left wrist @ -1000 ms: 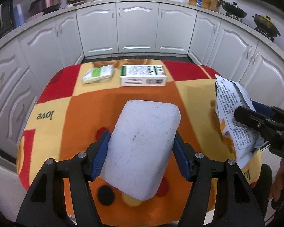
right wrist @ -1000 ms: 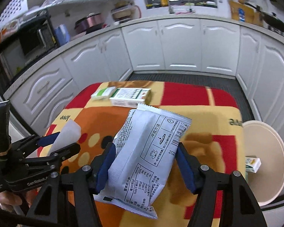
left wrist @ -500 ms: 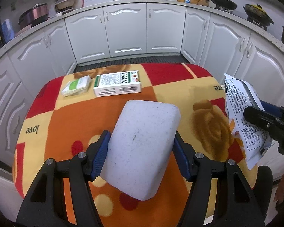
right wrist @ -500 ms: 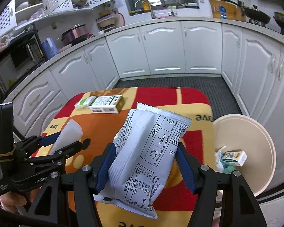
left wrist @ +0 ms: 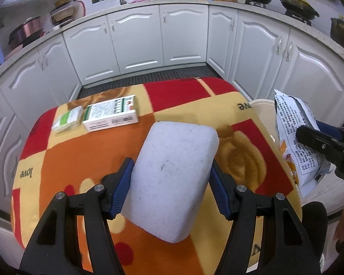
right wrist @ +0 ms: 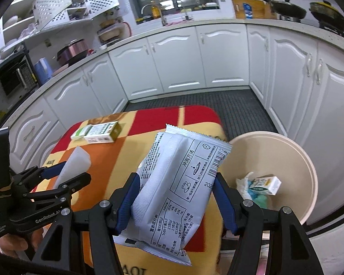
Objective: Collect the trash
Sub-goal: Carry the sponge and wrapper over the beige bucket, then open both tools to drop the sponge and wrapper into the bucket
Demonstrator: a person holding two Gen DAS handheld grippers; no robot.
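My left gripper [left wrist: 170, 191] is shut on a white foam block [left wrist: 174, 176] and holds it above the table with the orange and red cloth [left wrist: 80, 151]. My right gripper [right wrist: 175, 197] is shut on a white printed snack packet [right wrist: 181, 183], held over the table's right edge beside a beige round bin [right wrist: 293, 151]. The bin holds a small carton [right wrist: 267, 184] and crumpled tissue [right wrist: 245, 182]. A green and white box [left wrist: 111, 115] and a small green packet [left wrist: 67, 120] lie at the table's far left. The packet also shows in the left wrist view [left wrist: 295, 142].
White kitchen cabinets [left wrist: 183, 39] curve around the table on all far sides. A dark ribbed floor mat [right wrist: 229, 110] lies between table and cabinets. The bin stands on the floor to the right of the table, close to the cabinets.
Both grippers have swung to the right with their loads. The bin has come into fuller view under the right gripper, and the box and packet have shifted left in both views.
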